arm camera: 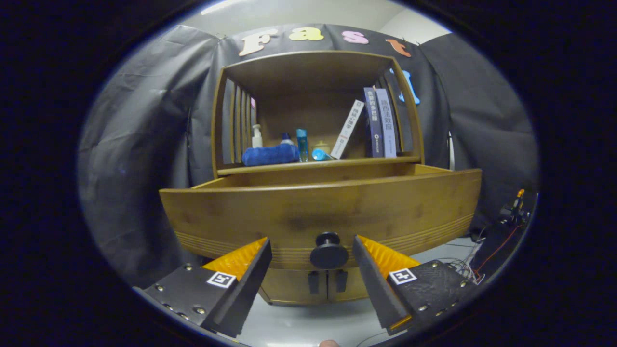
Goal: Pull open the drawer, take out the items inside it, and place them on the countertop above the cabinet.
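Observation:
A wooden cabinet stands ahead of me, its wide drawer (318, 212) pulled out toward me. The drawer's round dark knob (328, 250) sits between my two fingers, with a gap on each side. My gripper (311, 250) is open around the knob and neither finger touches it. The drawer's front panel hides whatever lies inside. Above the drawer runs the countertop (385, 159), under an open shelf frame.
On the countertop lie a blue cloth roll (270, 155), a white pump bottle (257, 136), a tall blue bottle (301, 144), a small jar (321, 146) and several books (381, 123). Two small lower doors (328, 281) sit below the drawer. Cables (475, 260) trail at the right.

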The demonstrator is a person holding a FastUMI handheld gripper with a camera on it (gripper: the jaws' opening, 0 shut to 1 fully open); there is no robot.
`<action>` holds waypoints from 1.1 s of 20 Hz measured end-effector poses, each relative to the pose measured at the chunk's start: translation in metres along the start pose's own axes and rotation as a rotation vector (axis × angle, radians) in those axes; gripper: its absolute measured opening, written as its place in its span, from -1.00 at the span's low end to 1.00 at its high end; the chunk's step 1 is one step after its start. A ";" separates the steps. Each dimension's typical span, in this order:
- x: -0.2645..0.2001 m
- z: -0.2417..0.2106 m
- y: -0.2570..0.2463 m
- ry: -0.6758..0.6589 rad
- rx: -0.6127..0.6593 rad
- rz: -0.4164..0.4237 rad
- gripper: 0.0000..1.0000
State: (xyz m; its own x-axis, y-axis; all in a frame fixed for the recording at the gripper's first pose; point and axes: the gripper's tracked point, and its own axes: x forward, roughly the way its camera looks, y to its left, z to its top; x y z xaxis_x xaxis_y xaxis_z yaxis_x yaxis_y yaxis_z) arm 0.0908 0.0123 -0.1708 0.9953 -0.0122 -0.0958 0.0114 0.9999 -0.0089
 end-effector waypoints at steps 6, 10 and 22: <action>0.024 -0.003 -0.006 -0.018 0.052 0.015 0.98; 0.035 0.000 -0.006 -0.038 0.034 0.024 0.98; 0.122 0.012 -0.001 -0.096 0.020 0.027 0.98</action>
State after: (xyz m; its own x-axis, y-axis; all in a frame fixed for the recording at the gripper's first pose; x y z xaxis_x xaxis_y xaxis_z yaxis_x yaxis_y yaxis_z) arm 0.2128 0.0100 -0.1707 0.9999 0.0142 0.0001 -0.0142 0.9998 0.0119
